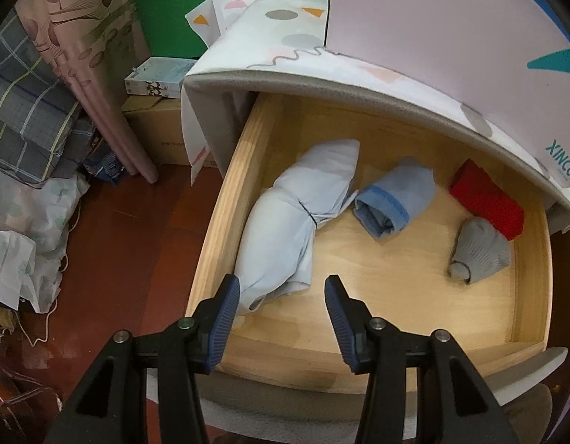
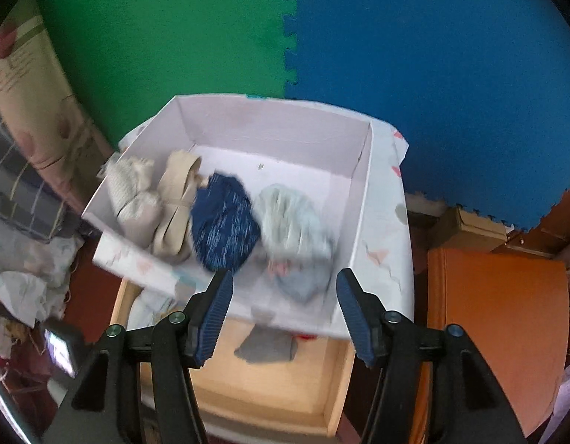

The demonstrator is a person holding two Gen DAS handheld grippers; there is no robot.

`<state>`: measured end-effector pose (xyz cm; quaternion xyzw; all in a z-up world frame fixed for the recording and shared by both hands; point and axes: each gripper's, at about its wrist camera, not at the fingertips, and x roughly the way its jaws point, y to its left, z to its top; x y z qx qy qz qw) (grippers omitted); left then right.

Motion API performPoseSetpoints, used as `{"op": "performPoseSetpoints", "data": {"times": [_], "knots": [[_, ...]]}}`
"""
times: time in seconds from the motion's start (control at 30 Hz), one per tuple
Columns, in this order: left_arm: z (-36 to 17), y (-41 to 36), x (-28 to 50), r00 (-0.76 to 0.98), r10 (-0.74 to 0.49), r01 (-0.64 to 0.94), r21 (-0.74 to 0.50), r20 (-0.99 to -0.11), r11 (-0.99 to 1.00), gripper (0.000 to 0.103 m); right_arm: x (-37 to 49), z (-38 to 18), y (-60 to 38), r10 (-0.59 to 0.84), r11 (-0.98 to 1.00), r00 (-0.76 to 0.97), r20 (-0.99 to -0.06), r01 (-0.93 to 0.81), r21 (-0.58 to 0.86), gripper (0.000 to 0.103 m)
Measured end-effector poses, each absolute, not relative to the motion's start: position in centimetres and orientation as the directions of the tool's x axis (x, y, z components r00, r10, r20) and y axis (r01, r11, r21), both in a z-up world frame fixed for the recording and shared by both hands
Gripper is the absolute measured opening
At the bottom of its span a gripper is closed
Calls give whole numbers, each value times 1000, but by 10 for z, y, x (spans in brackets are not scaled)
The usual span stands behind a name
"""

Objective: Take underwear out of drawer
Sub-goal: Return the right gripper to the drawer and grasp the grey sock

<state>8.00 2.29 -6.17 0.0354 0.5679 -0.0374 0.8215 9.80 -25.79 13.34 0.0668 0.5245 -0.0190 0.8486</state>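
The wooden drawer [image 1: 218, 222] is pulled out. In it lie a long pale-blue rolled cloth [image 1: 296, 222], a blue rolled pair of underwear [image 1: 395, 199], a red folded piece [image 1: 488, 199] and a grey bundle [image 1: 481, 251]. My left gripper [image 1: 282, 285] hangs open over the drawer's front, its left finger beside the pale-blue roll's near end. On top of the cabinet a white box [image 2: 358, 199] holds several rolled garments, among them a navy one [image 2: 225, 222] and a grey-blue one [image 2: 303, 281]. My right gripper [image 2: 285, 277] is open above the box's near edge, gripping nothing.
A patterned cloth [image 1: 285, 29] covers the cabinet top. Heaped bedding [image 1: 29, 118] and a rolled mat [image 1: 100, 74] fill the floor at left. An orange cabinet [image 2: 499, 318] stands to the right. Green and blue foam mats [image 2: 414, 55] line the wall behind.
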Motion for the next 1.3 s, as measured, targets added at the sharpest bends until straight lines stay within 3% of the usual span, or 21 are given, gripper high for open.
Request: {"op": "performPoseSetpoints", "data": {"times": [0.37, 0.77, 1.3], "knots": [[-66, 20, 77, 327, -11, 123, 31, -945, 992, 49, 33, 79, -242, 97, 984, 402, -911, 99, 149, 56], [-57, 24, 71, 347, -38, 166, 21, -937, 986, 49, 30, -37, -213, 159, 957, 254, -954, 196, 212, 52], [-66, 37, 75, 298, -100, 141, -60, -949, 988, 49, 80, -103, -185, -11, 981, 204, -979, 191, 28, 50]]}}
